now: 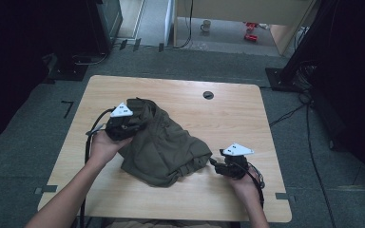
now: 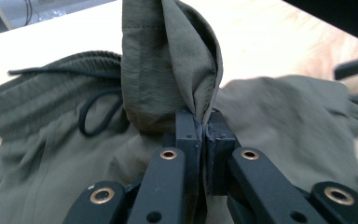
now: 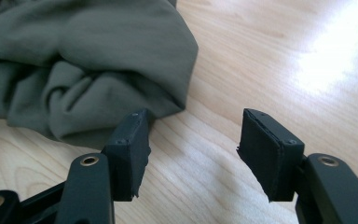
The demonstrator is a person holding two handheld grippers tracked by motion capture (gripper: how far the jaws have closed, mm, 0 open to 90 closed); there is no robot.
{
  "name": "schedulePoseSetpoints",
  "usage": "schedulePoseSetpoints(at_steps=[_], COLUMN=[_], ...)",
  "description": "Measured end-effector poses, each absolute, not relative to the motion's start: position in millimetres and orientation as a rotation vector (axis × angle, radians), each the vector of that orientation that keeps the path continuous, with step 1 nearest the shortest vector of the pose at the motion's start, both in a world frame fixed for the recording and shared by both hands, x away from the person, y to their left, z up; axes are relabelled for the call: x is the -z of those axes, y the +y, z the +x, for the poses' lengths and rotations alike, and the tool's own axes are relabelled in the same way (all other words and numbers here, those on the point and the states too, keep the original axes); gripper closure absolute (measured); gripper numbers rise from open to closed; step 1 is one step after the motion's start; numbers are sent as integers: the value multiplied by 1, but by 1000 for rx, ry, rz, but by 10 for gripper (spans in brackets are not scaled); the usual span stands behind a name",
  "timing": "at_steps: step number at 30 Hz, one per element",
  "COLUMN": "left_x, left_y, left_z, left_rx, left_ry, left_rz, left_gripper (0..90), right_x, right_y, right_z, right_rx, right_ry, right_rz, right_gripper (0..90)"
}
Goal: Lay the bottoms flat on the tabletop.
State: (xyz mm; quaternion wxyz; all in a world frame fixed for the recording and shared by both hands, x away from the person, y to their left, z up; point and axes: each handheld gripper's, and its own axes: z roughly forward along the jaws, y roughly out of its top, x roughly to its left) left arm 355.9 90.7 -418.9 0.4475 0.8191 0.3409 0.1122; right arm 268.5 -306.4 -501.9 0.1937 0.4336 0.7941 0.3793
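At the centre of the high view, the olive-green garment [image 1: 164, 145] lies crumpled on the wooden counter [image 1: 228, 118]. The left gripper [image 1: 123, 124], at the garment's upper left edge, has its fingers [image 2: 189, 135] clamped on a raised fold of the fabric. The right gripper [image 1: 229, 165], at lower right just beside the garment, holds its fingers [image 3: 130, 149] apart over bare wood.

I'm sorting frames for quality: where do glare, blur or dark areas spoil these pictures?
High view: dim overall, the room's sides nearly black, the table evenly lit. Left gripper view: the olive garment is sharp at the jaws but smeared toward the right edge. Right gripper view: a bright glare patch washes out the wood at upper right; the near jaws look soft.
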Motion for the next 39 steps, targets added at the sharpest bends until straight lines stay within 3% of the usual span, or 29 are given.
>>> schedulePoseSetpoints(at_steps=[11, 33, 39], left_x=[422, 459, 461], left_y=[133, 182, 193], left_z=[300, 273, 271], left_rx=[-305, -285, -301], left_ry=[894, 1066, 1111], left_rz=[1987, 1985, 1940], left_gripper=[865, 853, 700], right_x=[480, 460, 465], right_y=[-290, -206, -189], right_z=[268, 283, 284], right_rx=[-1130, -1212, -1227], right_ry=[2193, 2315, 2358], right_rz=[1136, 983, 956], right_gripper=[436, 445, 478])
